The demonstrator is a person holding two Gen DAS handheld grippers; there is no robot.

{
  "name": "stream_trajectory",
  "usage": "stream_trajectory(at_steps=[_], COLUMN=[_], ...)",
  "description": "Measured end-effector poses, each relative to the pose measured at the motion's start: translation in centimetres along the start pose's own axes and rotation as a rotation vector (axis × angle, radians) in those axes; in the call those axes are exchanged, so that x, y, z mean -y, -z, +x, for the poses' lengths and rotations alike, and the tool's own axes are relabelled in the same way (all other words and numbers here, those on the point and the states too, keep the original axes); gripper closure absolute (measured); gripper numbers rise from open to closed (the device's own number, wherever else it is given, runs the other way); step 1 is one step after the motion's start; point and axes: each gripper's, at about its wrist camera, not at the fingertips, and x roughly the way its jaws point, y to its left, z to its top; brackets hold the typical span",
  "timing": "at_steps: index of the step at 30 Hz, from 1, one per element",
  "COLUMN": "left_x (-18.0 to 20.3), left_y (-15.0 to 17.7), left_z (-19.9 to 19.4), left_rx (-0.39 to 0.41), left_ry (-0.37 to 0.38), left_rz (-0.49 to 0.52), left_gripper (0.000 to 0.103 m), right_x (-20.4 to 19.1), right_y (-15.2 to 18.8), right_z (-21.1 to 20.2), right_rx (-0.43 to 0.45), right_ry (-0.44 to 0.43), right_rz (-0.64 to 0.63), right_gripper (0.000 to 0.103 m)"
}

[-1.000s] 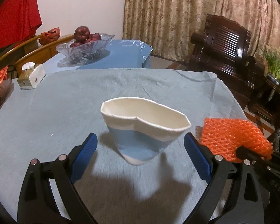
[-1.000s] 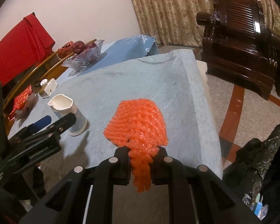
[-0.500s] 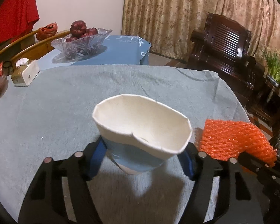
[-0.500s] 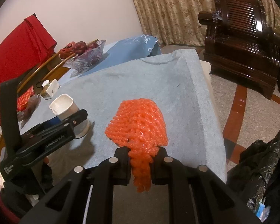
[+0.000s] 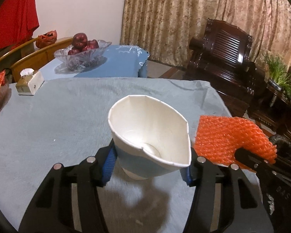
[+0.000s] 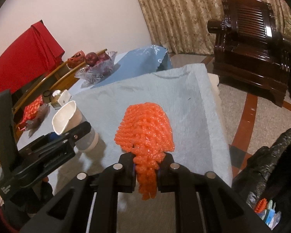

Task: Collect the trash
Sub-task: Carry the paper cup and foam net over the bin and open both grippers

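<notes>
A crumpled white and blue paper cup (image 5: 148,136) stands on the grey-blue tablecloth (image 5: 58,120). My left gripper (image 5: 149,165) is shut on the cup's lower sides, squeezing it. The cup also shows in the right wrist view (image 6: 73,124). My right gripper (image 6: 146,168) is shut on the near end of an orange foam fruit net (image 6: 145,126), which lies on the cloth near the table's right edge. The net also shows in the left wrist view (image 5: 229,136), right of the cup.
A black trash bag (image 6: 271,176) with some trash inside hangs open at the lower right beside the table. A tissue box (image 5: 30,83) sits at the far left. A glass bowl of fruit (image 5: 81,55) stands behind. A dark wooden armchair (image 6: 250,64) stands beyond the table.
My left gripper moved forward around the cup and closed on it, squeezing its sides. My right gripper stayed shut on the orange net and barely moved.
</notes>
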Motion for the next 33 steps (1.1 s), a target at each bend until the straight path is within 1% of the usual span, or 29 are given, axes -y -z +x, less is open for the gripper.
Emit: stream_trajectory(at_steps=[5,11,18,24,28,33], left_x=[1.4,3.3,7.0,11.1,14.0,16.7], left_y=[0.1,0.5,1.3,2.6,3.4,4.3], left_z=[-2.9,-6.0,-9.7,-11.8,-12.6,-12.6], left_rx=[0.012,0.037,0.077,0.088,0.086,0.076], left_ry=[0.018,0.050,0.109,0.179,0.226,0.277], left_rz=[0.023,0.034,0.060,0.100,0.132,0.158], left_gripper=[0.049,0.049,0.049,0.049,0.049,0.049], right_x=[0.0,0.3,1.6,4.0,6.2,9.0], right_y=[-0.1,0.1,1.3,2.8,3.9,5.3], right_z=[-2.9,-6.7,-11.8,-15.9,-18.5,-20.9], right_rx=[0.035,0.076,0.122,0.154,0.169,0.174], right_ry=[0.003,0.027,0.070,0.126,0.177,0.238], right_rz=[-0.007,-0.005,-0.004,0.022,0.047,0.079], right_gripper=[0.088,0.088,0.088,0.088,0.088,0.088])
